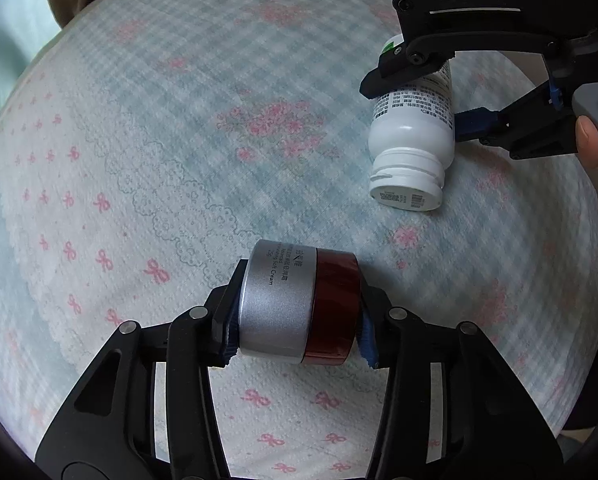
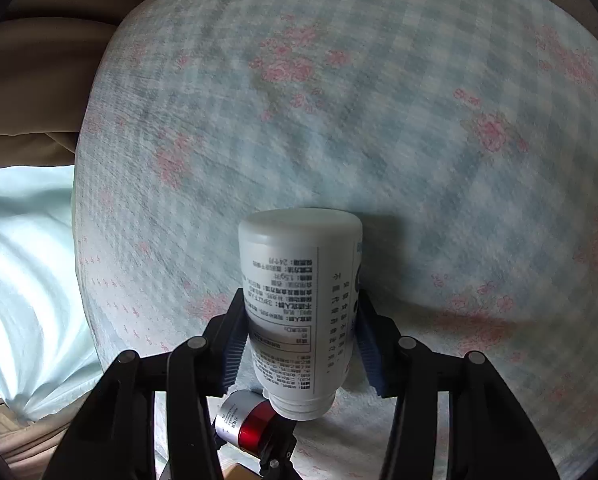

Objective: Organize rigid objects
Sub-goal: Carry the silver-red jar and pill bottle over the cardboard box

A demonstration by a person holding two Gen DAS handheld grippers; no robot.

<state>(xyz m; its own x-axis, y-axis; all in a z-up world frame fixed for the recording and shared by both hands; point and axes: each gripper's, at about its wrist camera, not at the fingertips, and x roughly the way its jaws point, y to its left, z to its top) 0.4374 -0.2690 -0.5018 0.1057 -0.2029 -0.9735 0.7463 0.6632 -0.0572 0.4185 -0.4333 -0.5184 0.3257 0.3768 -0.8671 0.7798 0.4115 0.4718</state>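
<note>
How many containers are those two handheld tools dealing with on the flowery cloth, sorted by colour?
White bottle: 1, between the fingers of the right tool.
Silver-and-red cream jar: 1, clamped in the left tool.
Total: 2 containers, both above the checked cloth.

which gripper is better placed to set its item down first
Probably the left: the left gripper holds the cream jar low over the cloth, while the right gripper's white bottle hangs tilted, cap down.
</note>
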